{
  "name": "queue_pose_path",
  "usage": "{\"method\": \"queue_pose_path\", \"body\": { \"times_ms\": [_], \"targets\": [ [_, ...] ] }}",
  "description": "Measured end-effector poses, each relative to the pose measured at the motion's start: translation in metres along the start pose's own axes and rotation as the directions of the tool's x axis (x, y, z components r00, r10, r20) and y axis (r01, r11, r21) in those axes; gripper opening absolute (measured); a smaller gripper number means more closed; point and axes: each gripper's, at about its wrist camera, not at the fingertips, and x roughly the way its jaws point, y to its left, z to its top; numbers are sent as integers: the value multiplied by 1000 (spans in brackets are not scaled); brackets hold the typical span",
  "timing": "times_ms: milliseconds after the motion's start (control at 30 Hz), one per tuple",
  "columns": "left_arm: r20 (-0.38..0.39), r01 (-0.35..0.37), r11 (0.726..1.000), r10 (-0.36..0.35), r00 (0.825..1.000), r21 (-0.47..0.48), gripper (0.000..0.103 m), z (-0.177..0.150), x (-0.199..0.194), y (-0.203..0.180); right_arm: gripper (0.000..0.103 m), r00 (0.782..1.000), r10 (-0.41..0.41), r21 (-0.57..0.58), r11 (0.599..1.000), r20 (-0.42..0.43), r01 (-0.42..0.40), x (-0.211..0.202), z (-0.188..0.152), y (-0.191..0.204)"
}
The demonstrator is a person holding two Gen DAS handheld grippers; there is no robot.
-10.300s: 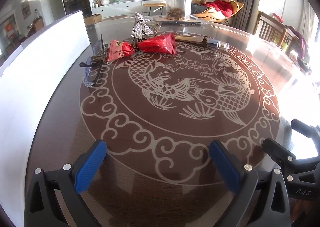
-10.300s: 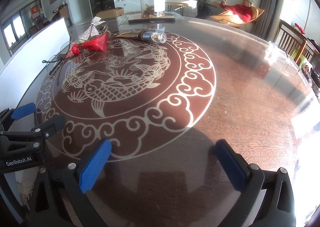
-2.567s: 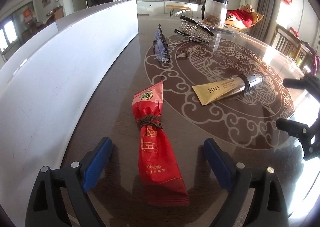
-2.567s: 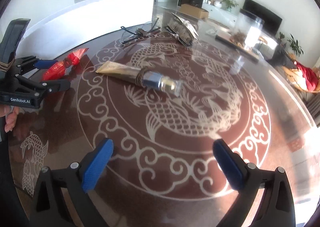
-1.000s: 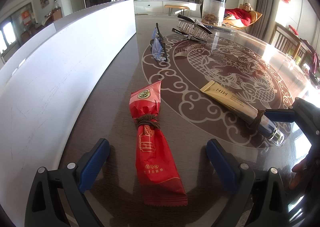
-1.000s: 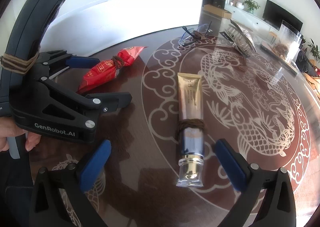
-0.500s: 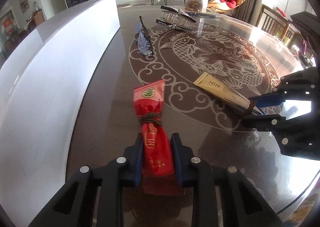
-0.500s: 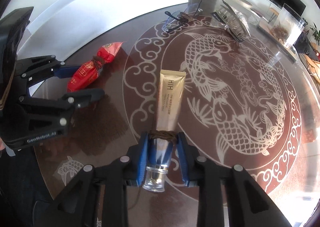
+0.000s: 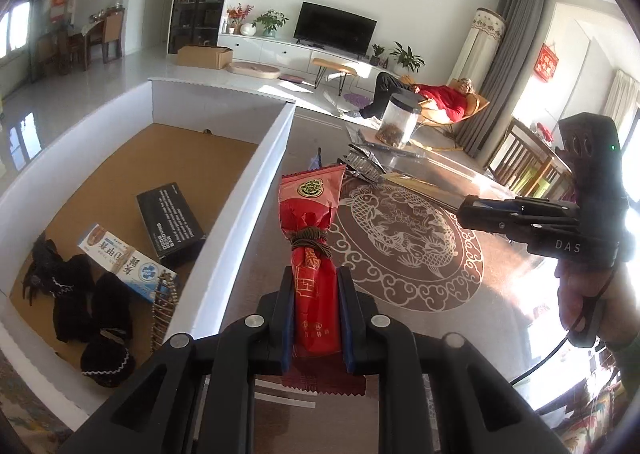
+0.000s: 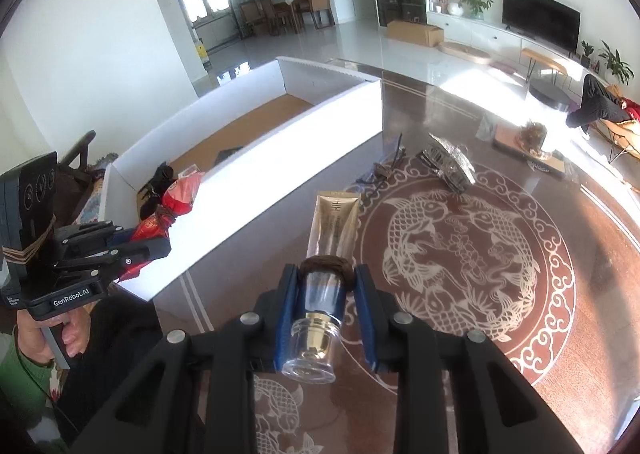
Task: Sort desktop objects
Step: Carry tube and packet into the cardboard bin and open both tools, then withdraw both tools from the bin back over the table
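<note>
The white-walled box (image 9: 244, 189) sits at my ten o'clock on the worktop (image 10: 460, 113), already holding small cartons. My left tongs (image 9: 316, 318) clamp the red snack packet (image 9: 312, 238), lifted clear; my right tongs (image 10: 326, 306) clamp the gold cosmetic tube (image 10: 332, 230) near its cap. I reckon I should carry each over the wall, lower inside, then release without snagging the rim.
</note>
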Motion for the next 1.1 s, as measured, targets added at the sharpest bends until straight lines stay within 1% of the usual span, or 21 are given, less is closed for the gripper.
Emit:
{"method": "queue_pose_path", "body": {
  "times_ms": [33, 100, 167, 233, 300, 367, 400, 467, 500, 533, 567, 600, 633, 667, 733, 800, 900, 967, 1033, 1067, 1100],
  "targets": [
    [12, -19, 1000, 19, 1000, -20, 18, 8, -8, 14, 29, 999, 20, -5, 1000, 30, -20, -1, 10, 10],
    [27, -84, 995, 86, 996, -46, 18, 21, -19, 43, 29, 994, 80, -17, 997, 75, -79, 3, 31, 34],
    [10, -144, 986, 146, 989, -83, 18, 31, -21, 77, 29, 985, 139, -32, 990, 101, -136, 18, 51, 63],
    [-28, -204, 972, 202, 979, -115, 18, 34, -16, 112, 29, 976, 192, -49, 981, 107, -188, 40, 67, 95],
    [-86, -272, 954, 263, 961, -128, 18, 33, -5, 143, 29, 966, 242, -61, 970, 93, -237, 68, 80, 128],
    [-155, -312, 940, 290, 944, -136, 18, 26, 7, 168, 29, 960, 271, -72, 961, 65, -266, 98, 86, 157],
    [-193, -340, 930, 312, 930, -139, 21, 21, 13, 178, 29, 957, 287, -75, 956, 48, -283, 113, 88, 170],
    [-254, -416, 899, 374, 892, -137, 33, 12, 24, 192, 30, 947, 320, -65, 945, 5, -319, 139, 87, 191],
    [-274, -447, 884, 400, 874, -135, 45, 7, 27, 196, 32, 942, 334, -49, 941, -25, -335, 153, 85, 198],
    [-286, -470, 872, 419, 862, -137, 59, 4, 29, 199, 36, 936, 350, -30, 936, -47, -351, 164, 83, 202],
    [-268, -469, 873, 424, 865, -134, 60, -2, 25, 197, 46, 929, 365, -11, 931, -59, -366, 170, 79, 204],
    [-240, -469, 875, 433, 869, -122, 64, -5, 21, 192, 52, 925, 376, 4, 927, -52, -376, 170, 75, 204],
    [-227, -481, 869, 449, 864, -113, 74, -7, 18, 187, 55, 922, 385, 12, 923, -29, -385, 164, 70, 201],
    [-209, -491, 864, 463, 861, -110, 77, -8, 15, 181, 61, 919, 393, 7, 919, -1, -393, 157, 65, 197],
    [-158, -479, 872, 461, 873, -103, 78, -7, 6, 162, 69, 922, 380, -17, 925, 69, -380, 133, 49, 185],
    [-110, -445, 892, 436, 893, -80, 78, -3, -3, 138, 82, 932, 331, -34, 944, 147, -329, 104, 26, 155],
    [-36, -369, 929, 368, 929, -19, 78, 7, -10, 86, 94, 961, 179, -11, 983, 212, -181, 73, -15, 105],
    [-3, -292, 956, 292, 956, 39, 78, 13, -10, 46, 94, 980, 54, 41, 997, 193, -63, 63, -39, 65],
    [5, -212, 971, 213, 977, 112, 86, 18, -2, 1, 94, 989, -67, 84, 995, 135, 56, 60, -62, 24],
    [-7, -174, 973, 177, 984, 152, 96, 17, 6, -21, 94, 986, -126, 99, 988, 110, 115, 55, -74, 6],
    [-24, -135, 972, 142, 990, 192, 101, 15, 17, -41, 94, 980, -176, 114, 980, 92, 165, 49, -85, -11]
  ]
}}
